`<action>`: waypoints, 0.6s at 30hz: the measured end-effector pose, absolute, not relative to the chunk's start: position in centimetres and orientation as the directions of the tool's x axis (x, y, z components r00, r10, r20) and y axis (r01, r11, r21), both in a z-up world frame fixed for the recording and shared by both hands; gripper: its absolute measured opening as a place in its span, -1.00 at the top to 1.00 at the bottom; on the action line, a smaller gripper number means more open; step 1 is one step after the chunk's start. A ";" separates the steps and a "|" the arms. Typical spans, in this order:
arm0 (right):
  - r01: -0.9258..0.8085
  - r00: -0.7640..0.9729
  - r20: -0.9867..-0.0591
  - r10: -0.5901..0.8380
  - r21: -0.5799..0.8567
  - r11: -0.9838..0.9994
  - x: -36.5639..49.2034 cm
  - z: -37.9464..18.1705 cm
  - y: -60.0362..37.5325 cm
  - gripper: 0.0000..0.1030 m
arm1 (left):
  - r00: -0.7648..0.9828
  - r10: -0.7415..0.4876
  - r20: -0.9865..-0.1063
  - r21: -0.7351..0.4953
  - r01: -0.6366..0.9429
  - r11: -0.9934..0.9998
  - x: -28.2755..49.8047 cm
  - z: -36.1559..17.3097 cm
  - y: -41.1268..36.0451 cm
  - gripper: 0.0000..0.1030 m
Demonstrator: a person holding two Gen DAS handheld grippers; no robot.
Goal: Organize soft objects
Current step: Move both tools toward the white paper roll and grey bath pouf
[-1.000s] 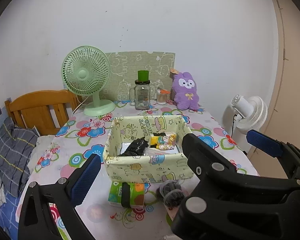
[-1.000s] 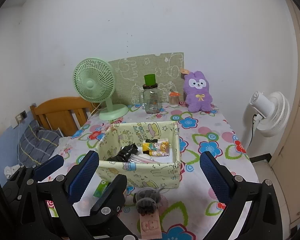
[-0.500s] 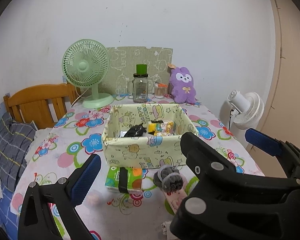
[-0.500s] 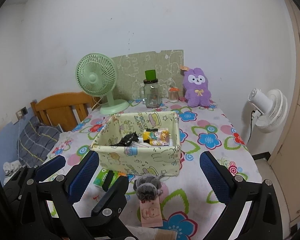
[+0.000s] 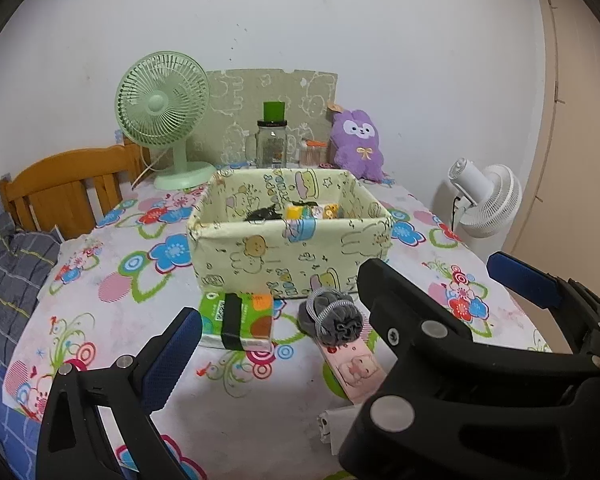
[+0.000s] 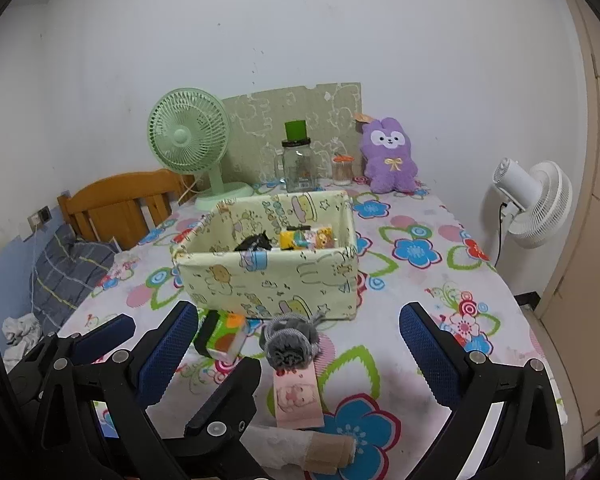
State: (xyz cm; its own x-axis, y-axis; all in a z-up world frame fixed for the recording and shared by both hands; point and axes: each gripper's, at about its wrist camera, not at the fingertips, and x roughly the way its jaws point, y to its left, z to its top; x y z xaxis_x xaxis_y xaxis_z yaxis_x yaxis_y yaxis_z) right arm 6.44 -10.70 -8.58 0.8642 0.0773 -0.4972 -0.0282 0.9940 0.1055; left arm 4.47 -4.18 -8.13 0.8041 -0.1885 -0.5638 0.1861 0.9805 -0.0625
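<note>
The grey socks on their pink card lie on the flowered tablecloth just in front of the fabric storage box, near its front right corner; in the right wrist view the same grey socks sit between the blue pads of the right gripper. Beside them, also just in front of the box, lies the green-and-orange tissue pack with a black band around it. Inside the box a black soft item and a yellow printed packet are visible.

Both cameras have pulled back and dropped lower than a second ago: the box front wall now hides most of its contents, and more of the cloth in front of it shows, including a rolled white cloth at the near edge that was out of view before. The socks and tissue pack have not shifted against the box.

The left gripper hangs in front of the box with its jaws wide apart, holding nothing. The right gripper's jaws are likewise spread wide and empty.

Behind the box stand a green fan, a glass jar and a purple plush rabbit.
</note>
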 end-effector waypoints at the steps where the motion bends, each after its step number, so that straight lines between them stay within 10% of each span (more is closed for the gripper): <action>1: -0.026 0.865 -0.497 0.075 0.105 0.994 6.4 -8.7 -10.8 -0.98 | 0.803 -0.188 -0.566 -0.061 0.187 0.981 4.5 -8.4 -4.3 -0.99; 18: 0.026 0.827 -0.561 0.038 0.105 0.994 6.2 -14.1 -12.7 -0.98 | 0.751 -0.208 -0.627 -0.051 0.227 0.972 4.5 -13.5 -6.4 -0.99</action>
